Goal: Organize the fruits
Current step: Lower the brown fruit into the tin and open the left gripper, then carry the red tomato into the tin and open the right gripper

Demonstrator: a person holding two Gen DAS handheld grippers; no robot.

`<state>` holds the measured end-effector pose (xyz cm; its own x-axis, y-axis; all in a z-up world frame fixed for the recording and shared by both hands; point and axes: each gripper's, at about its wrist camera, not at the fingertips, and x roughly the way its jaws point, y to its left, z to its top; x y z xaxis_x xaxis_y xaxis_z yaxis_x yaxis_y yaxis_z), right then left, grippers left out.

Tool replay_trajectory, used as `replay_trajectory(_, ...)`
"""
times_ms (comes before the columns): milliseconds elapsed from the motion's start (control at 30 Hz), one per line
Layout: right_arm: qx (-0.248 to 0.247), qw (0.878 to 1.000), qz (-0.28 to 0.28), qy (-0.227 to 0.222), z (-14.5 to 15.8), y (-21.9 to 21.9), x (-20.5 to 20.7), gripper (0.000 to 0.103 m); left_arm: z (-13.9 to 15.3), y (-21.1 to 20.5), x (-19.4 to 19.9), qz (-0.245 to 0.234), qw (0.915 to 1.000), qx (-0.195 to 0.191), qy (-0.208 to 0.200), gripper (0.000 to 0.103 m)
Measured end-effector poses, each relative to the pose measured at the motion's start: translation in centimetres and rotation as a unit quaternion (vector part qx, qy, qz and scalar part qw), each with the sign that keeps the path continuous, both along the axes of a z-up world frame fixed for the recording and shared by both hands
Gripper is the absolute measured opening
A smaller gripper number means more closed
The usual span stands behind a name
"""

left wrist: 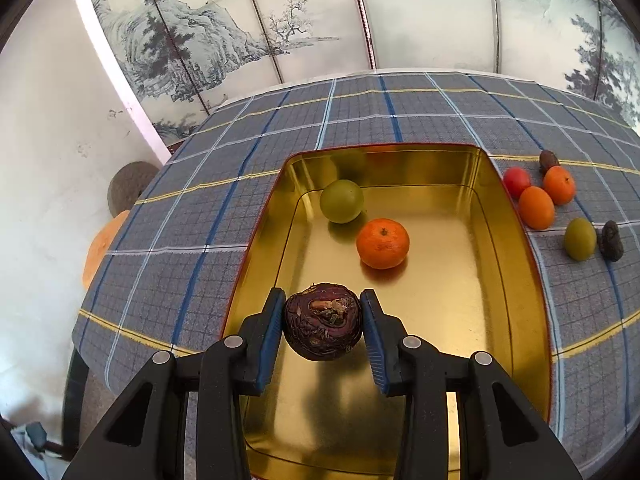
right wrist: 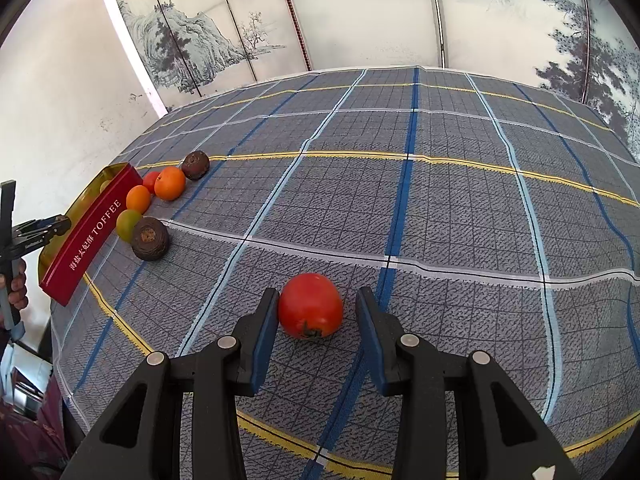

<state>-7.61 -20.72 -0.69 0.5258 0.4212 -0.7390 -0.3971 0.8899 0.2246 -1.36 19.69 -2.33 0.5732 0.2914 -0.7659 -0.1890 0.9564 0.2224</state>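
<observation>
My left gripper [left wrist: 322, 312] is shut on a dark purple passion fruit [left wrist: 322, 327] and holds it above the near end of the gold tin [left wrist: 508, 280]. A green fruit [left wrist: 341, 201] and an orange [left wrist: 383, 243] lie inside the tin. My right gripper [right wrist: 317, 312] is open around a red tomato [right wrist: 310, 305] that rests on the cloth; the left pad touches it, the right pad stands apart. The tin also shows in the right wrist view [right wrist: 90, 236] as a red "TOFFEE" box at far left.
Right of the tin lie a red fruit [left wrist: 516, 182], two oranges [left wrist: 536, 207], a green fruit [left wrist: 579, 239] and two dark fruits [left wrist: 611, 240]. The plaid tablecloth [right wrist: 440, 200] covers the table. A painted screen stands behind. The table's left edge is close to the tin.
</observation>
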Motion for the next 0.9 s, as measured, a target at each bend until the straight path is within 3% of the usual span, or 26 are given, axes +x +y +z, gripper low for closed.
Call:
replay_trajectory(300,-0.002,1.000,0.000,-0.001,0.0,0.0,0.0,0.036,-0.6,-0.1,0.8,0.002,0.9997,0.022,0.012,0.042)
replay_trajectory(367,-0.004,1.000,0.000,-0.001,0.0,0.0,0.0,0.036,-0.6,-0.1,0.8,0.003,0.9996,0.026,0.010,0.046)
replay_trajectory(433,-0.007,1.000,0.000,-0.002,0.0,0.1,0.0,0.036,-0.3,-0.1,0.7,0.005,0.9994,0.034,0.002,0.062)
replay_trajectory(500,-0.010,1.000,0.000,-0.003,0.0,0.2,-0.1,0.036,0.1,-0.2,0.4,0.004,0.9990,0.043,-0.010,0.069)
replay_trajectory(600,-0.017,1.000,0.000,-0.005,0.0,0.3,-0.1,0.036,0.8,-0.4,-0.2,-0.001,0.9989,0.041,-0.021,0.069)
replay_trajectory(733,-0.015,1.000,-0.001,-0.006,0.1,0.4,-0.2,0.036,1.8,-0.6,-1.7,0.000,0.9996,0.011,-0.028,0.069)
replay_trajectory(900,-0.023,1.000,0.001,-0.012,0.1,0.4,-0.8,0.033,3.4,-2.6,-5.8,-0.017,0.9984,-0.001,-0.054,0.069)
